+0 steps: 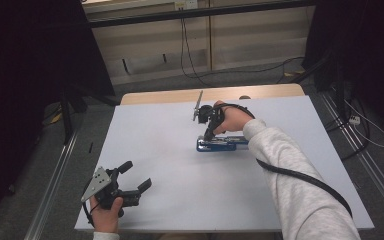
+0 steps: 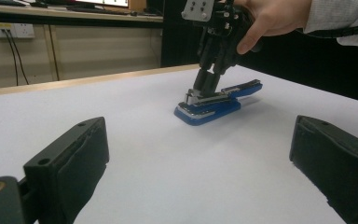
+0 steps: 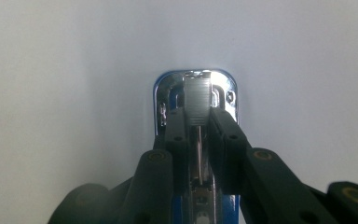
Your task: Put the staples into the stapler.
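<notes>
A blue stapler (image 1: 223, 144) lies flat on the white table (image 1: 170, 210), a little right of the middle. My right gripper (image 1: 209, 135) comes down on its left end from above. In the right gripper view the two black fingers (image 3: 177, 135) press on either side of the stapler's (image 3: 196, 86) narrow metal staple rail, behind the chrome nose. From the left gripper view, the stapler (image 2: 214, 106) has its top arm raised toward the back. My left gripper (image 1: 137, 175) rests near the front left corner, its jaws wide apart with nothing between them.
A black cable (image 1: 300, 176) trails along the right sleeve across the table's right part. The table's far wooden edge (image 1: 180, 95) shows beyond the white sheet. Dark stands and floor cables (image 1: 365, 125) flank the table.
</notes>
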Tool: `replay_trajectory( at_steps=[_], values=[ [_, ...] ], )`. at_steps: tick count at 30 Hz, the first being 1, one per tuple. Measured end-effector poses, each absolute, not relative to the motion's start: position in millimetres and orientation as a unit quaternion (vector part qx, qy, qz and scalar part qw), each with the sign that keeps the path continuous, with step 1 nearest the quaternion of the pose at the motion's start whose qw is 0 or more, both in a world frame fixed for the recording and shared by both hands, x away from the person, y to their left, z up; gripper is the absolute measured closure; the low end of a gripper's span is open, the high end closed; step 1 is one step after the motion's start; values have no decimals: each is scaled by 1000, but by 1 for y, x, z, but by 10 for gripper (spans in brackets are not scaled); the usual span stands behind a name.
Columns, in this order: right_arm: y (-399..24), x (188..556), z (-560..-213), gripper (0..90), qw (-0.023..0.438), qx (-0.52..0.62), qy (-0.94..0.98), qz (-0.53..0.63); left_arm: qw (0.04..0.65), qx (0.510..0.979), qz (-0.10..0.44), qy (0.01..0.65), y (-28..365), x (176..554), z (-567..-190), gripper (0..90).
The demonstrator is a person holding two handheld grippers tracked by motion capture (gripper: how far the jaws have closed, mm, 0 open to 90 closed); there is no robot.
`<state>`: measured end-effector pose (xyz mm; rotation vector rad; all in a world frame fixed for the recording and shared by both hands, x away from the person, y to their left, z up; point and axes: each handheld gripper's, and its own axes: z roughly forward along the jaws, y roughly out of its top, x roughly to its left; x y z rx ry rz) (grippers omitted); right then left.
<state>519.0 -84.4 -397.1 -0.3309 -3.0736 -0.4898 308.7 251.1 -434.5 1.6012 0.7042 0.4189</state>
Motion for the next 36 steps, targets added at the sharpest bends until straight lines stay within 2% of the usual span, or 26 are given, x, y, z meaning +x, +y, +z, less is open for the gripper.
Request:
replay_trajectory(
  at_steps=[31, 34, 36],
  values=[
    [-81, 519, -399, 781, 6, -111, -983, -149, 620, 698, 181, 308, 251, 309, -435, 45],
    [-81, 520, -399, 751, 8, -114, -981, -156, 620, 699, 181, 308, 251, 309, -435, 45],
    [-82, 519, -399, 689, 6, -117, -980, -159, 619, 699, 181, 309, 252, 309, -435, 45]
  ],
)
